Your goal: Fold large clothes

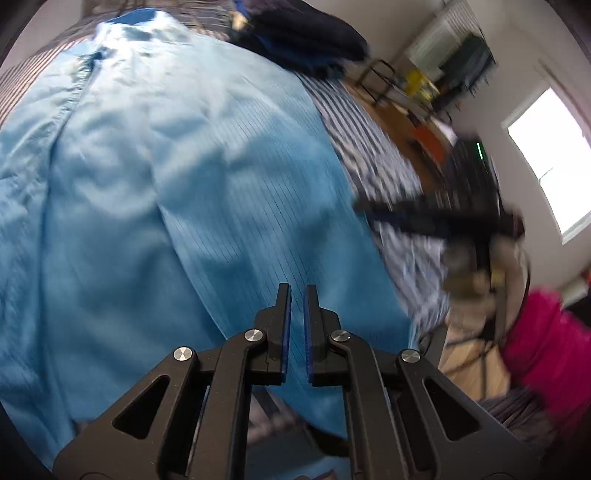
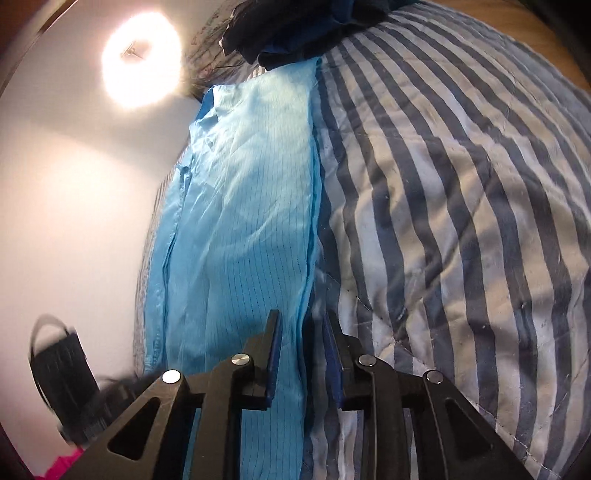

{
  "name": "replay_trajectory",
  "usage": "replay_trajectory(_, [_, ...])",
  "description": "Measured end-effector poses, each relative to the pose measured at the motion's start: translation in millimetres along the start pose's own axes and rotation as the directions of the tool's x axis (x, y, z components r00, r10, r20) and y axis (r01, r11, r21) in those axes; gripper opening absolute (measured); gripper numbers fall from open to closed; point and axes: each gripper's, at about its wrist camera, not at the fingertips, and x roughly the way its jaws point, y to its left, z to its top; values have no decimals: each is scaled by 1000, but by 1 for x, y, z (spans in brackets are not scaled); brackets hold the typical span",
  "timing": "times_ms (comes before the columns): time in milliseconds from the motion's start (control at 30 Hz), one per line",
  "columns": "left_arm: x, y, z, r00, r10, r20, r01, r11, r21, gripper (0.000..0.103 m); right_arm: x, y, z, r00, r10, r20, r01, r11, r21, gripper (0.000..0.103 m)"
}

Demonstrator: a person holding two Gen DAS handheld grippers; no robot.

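A large light-blue pinstriped garment [image 1: 184,166] lies spread over a striped bedspread [image 1: 369,147]. Above its near part hovers my left gripper [image 1: 297,290], shut, with only a thin slit between its pads and nothing in it. In the right wrist view the garment [image 2: 251,206] runs away from me as a long folded strip on the bedspread [image 2: 443,184]. My right gripper [image 2: 301,317] stands open over the strip's right edge. The cloth edge lies in the gap, and the pads are not pressing on it.
A heap of dark blue clothes [image 1: 306,33] [image 2: 295,26] sits at the garment's far end. To the right in the left wrist view are a blurred black device [image 1: 443,218], a pink cloth [image 1: 543,339], wooden floor and a window [image 1: 554,158]. A black bag [image 2: 59,365] stands by the white wall.
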Motion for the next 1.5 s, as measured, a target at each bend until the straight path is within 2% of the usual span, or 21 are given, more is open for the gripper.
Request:
replay_trajectory(67, [9,-2,-11,999,29,-17,-29,999,33,3,5,-1,-5,1000,10,-15,-10,1000,-1,24])
replay_trajectory(200, [22,13,-22,998,54,-43,-54,999,3,3,11,8,-12,999,15,-30,-16,999,-34,24])
replay_trajectory(367, [4,25,-16,1000,-4,6,5,998,-68,3,18,20,-15,999,-14,-34,12,998,-69,15])
replay_trajectory(433, [-9,27,-5,998,-18,52,22,996,-83,3,17,20,-14,1000,-15,-24,13,998,-68,13])
replay_trajectory(500, [-14,27,10,996,4,88,3,997,-76,3,16,16,-14,1000,1,-14,-2,999,-44,14])
replay_trajectory(567, [-11,32,30,995,18,101,-7,994,-106,3,16,6,-13,1000,21,-12,-21,1000,14,18])
replay_trajectory(633, [-1,39,49,994,17,104,-2,989,-145,3,16,-1,-13,999,53,-8,-52,997,51,18])
replay_trajectory(700, [9,43,63,993,31,116,-13,988,-152,3,16,1,-14,999,45,-4,-45,998,36,17])
replay_trajectory(767, [33,41,72,997,42,65,-33,991,-134,3,15,8,-15,1000,11,3,-11,1000,8,2])
replay_trajectory(833, [53,43,71,997,74,8,-73,989,-130,3,13,18,-15,1000,-11,15,11,1000,-6,0])
replay_trajectory(900, [60,45,65,997,79,11,-77,989,-122,3,9,29,-14,999,-22,26,23,999,-35,0])
replay_trajectory(1033, [34,46,50,997,51,53,-41,984,-173,3,2,51,-13,996,-71,44,75,994,-84,0])
replay_trajectory(1133, [1,42,26,993,25,115,0,977,-213,3,1,68,-12,990,-134,51,139,981,-135,0])
replay_trajectory(1233, [-16,43,-10,988,-11,156,56,956,-287,3,1,87,-10,984,-170,62,179,966,-189,0])
replay_trajectory(1300, [-5,38,-19,992,-24,120,56,963,-263,3,2,97,-10,981,-183,67,193,958,-211,0])
replay_trajectory(1333, [9,35,-24,998,-3,60,17,973,-229,3,3,103,-10,978,-196,70,207,952,-227,0])
replay_trajectory(1367, [13,33,-26,999,2,44,8,974,-227,3,4,109,-10,974,-216,74,227,942,-247,0])
replay_trajectory(1433, [4,40,-31,999,-1,46,13,965,-260,3,6,120,-11,968,-238,82,251,927,-278,0])
replay_trajectory(1500, [-17,42,-30,996,-11,83,34,960,-278,3,7,131,-11,961,-259,98,277,908,-315,0])
